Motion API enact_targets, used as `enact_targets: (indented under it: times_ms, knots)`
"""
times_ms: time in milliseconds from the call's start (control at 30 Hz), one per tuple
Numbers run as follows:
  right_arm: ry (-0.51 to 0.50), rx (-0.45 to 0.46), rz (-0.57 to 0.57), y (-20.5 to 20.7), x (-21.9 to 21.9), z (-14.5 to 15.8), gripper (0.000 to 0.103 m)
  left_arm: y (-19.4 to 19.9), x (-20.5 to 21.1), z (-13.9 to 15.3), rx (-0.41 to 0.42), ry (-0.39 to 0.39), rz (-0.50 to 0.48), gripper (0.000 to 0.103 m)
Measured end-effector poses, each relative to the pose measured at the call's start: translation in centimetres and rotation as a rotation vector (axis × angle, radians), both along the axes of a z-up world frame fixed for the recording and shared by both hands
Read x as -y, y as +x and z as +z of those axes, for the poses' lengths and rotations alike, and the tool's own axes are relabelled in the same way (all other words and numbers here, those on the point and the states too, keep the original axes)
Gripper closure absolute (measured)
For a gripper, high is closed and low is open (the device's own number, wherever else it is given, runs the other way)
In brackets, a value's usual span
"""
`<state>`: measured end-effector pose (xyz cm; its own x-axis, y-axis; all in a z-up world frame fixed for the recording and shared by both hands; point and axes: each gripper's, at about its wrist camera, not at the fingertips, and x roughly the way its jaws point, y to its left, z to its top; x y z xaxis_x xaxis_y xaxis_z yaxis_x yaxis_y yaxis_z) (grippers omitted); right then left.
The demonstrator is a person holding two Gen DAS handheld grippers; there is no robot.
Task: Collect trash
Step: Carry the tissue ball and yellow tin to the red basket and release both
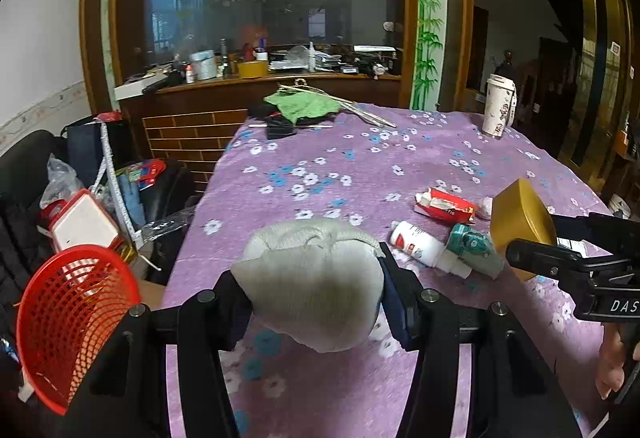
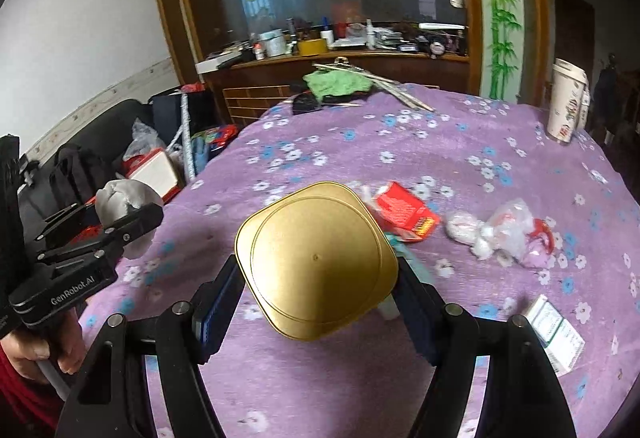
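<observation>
My left gripper [image 1: 310, 292] is shut on a crumpled white paper wad [image 1: 310, 278], held above the purple flowered tablecloth [image 1: 360, 166]. It also shows in the right wrist view [image 2: 120, 212] at the left. My right gripper [image 2: 316, 298] is shut on a gold square tin [image 2: 316, 262], held over the table; the tin shows in the left wrist view [image 1: 520, 226]. On the cloth lie a red torn packet [image 1: 444, 204], a white bottle [image 1: 416, 242], a teal box [image 1: 474, 248], a clear wrapper with tissue [image 2: 504, 232] and a white-green carton [image 2: 558, 334].
A red mesh basket [image 1: 68, 322] sits off the table's left edge. A tall paper cup [image 1: 498, 106] stands at the far right. A green cloth [image 1: 302, 104] and sticks lie at the far edge. Bags and boxes [image 1: 84, 218] crowd the left side.
</observation>
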<state>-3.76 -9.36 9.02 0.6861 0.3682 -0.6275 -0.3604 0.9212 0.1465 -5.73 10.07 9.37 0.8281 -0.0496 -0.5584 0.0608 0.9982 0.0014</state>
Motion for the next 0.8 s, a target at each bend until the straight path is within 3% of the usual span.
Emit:
enact_targets:
  times_ms: [233, 800]
  knots:
    - [-0.024, 0.002, 0.073, -0.5, -4.3, 0.8, 0.025, -2.0, -3.2, 0.8, 0.018, -0.011, 0.06, 0.049]
    - [-0.041, -0.032, 0.276, 0.3, -17.8, 2.1, 0.025, -5.9, -16.7, 0.7, 0.03, -0.075, 0.291, 0.049]
